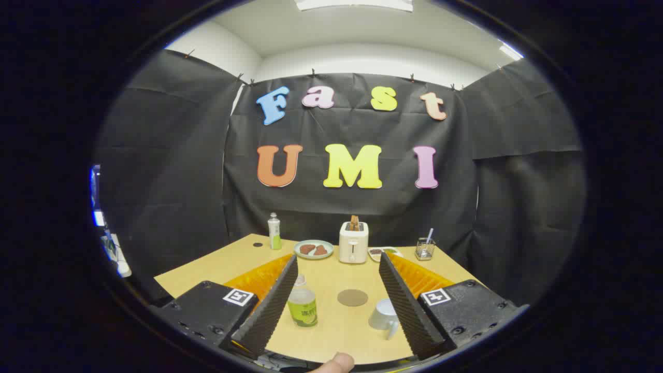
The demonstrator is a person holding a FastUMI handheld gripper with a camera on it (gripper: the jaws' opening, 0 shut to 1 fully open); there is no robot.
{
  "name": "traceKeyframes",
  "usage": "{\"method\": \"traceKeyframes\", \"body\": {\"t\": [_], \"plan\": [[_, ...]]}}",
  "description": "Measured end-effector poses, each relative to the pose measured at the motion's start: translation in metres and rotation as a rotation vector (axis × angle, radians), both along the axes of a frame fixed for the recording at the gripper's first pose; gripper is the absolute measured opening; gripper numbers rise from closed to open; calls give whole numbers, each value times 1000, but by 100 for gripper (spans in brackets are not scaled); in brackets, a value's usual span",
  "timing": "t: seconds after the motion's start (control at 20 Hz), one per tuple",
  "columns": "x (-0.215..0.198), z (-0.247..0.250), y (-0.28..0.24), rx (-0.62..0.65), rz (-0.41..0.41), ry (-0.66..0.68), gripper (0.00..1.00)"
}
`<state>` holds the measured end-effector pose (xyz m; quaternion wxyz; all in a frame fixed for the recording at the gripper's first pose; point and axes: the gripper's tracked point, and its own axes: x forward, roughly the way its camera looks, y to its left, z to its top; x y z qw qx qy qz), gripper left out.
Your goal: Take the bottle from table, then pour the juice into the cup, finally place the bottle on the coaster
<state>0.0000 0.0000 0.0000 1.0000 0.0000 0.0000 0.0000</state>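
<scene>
A small juice bottle (302, 306) with a green label and pale cap stands upright on the wooden table (331, 331), close beside my left finger (269, 305). A white cup (384, 315) with a handle sits next to my right finger (406, 300). Between bottle and cup, a little farther out, lies a round brown coaster (352, 297). My gripper (337, 264) is open and wide, held above the table, with nothing pressed between the fingers.
Along the far side stand a tall green-and-white bottle (274, 231), a plate with brown food (313, 249), a white toaster (353, 242) with toast in it, a second small plate (383, 252) and a glass holder (424, 248). A fingertip (336, 363) shows below the fingers.
</scene>
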Motion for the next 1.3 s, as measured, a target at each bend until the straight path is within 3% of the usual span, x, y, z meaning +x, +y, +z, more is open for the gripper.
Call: {"method": "traceKeyframes", "body": {"t": [0.85, 1.3], "plan": [[14, -15, 19, 22, -1, 12, 100], [45, -69, 44, 39, 1, 62, 100]]}}
